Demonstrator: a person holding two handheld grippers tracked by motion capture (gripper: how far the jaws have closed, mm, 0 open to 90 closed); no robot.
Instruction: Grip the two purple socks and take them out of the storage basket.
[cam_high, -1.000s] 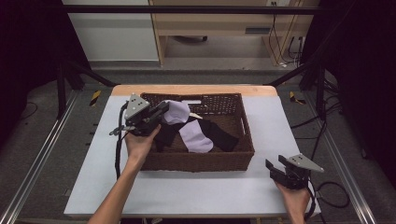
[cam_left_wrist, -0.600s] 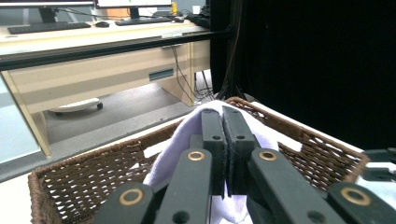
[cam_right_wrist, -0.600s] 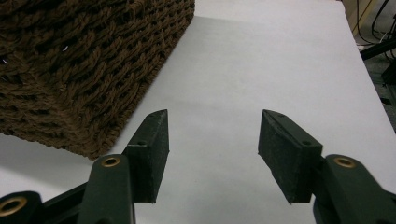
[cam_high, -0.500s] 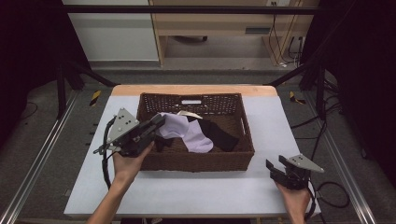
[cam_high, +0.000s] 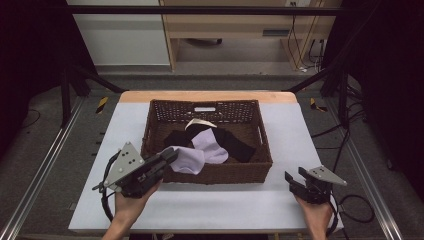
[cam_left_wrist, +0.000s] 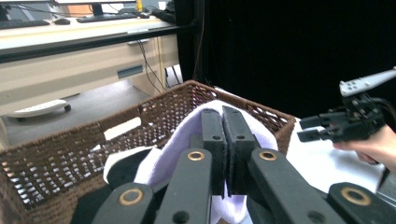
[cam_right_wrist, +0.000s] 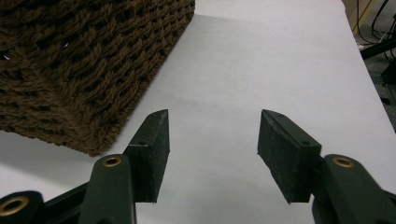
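Nearest the person, the right gripper (cam_high: 296, 180) rests over the bare white table (cam_high: 235, 205) at its right front corner, its jaws spread with nothing between them though they have just been closing. The left gripper (cam_high: 170, 155) is pressed together on a pale purple sock (cam_high: 192, 159), which drapes over the front left rim of the brown wicker basket (cam_high: 250, 172). Farther in, black socks (cam_high: 235, 142) lie inside the basket

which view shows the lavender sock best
The high view: the lavender sock drapes over the basket's near rim, pinched by the left hand-held gripper. In the left gripper view, the jaws hide part of the sock.
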